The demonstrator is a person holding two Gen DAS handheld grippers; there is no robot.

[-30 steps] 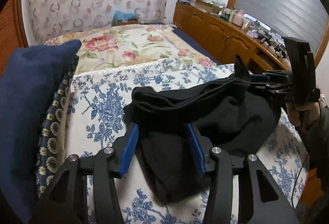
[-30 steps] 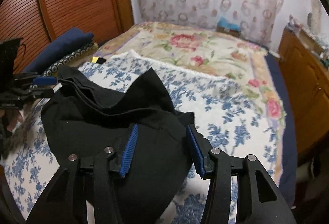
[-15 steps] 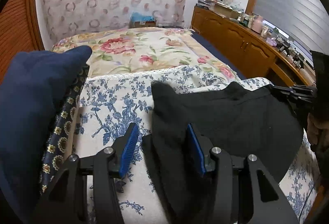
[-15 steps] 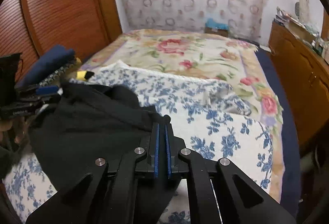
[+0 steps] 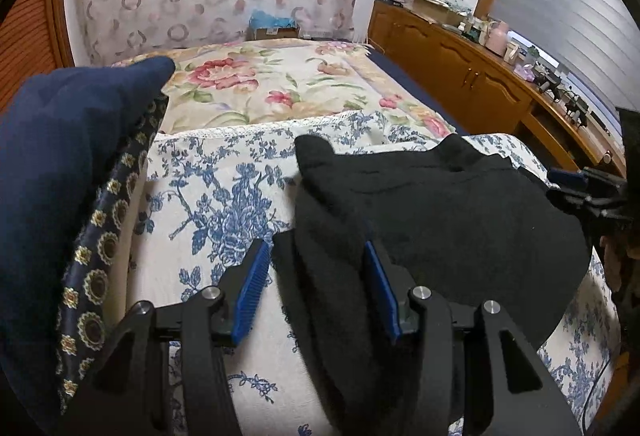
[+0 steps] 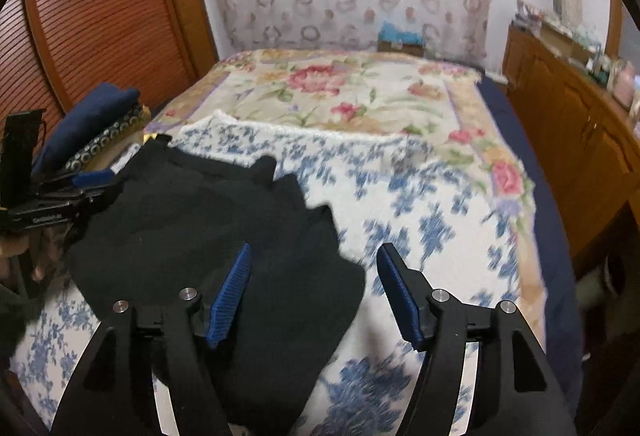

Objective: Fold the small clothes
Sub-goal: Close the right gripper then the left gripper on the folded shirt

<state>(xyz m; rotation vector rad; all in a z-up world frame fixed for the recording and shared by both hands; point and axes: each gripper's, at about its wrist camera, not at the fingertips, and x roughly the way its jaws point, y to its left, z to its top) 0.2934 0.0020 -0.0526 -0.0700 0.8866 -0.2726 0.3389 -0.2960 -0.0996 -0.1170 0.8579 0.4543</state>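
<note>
Left wrist view: left gripper (image 5: 316,290) half-spread, pads straddling folded edge of black garment (image 5: 440,212) without pinching it. Garment lies on blue-floral bedspread (image 5: 216,204), beside navy pillow (image 5: 60,156). Right wrist view: right gripper (image 6: 314,294) jaws just sprung wide, released, over garment's edge.

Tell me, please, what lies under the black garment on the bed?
The black garment lies on the blue-flowered white cloth, which shows all around it. Anything beneath its middle is covered.
</note>
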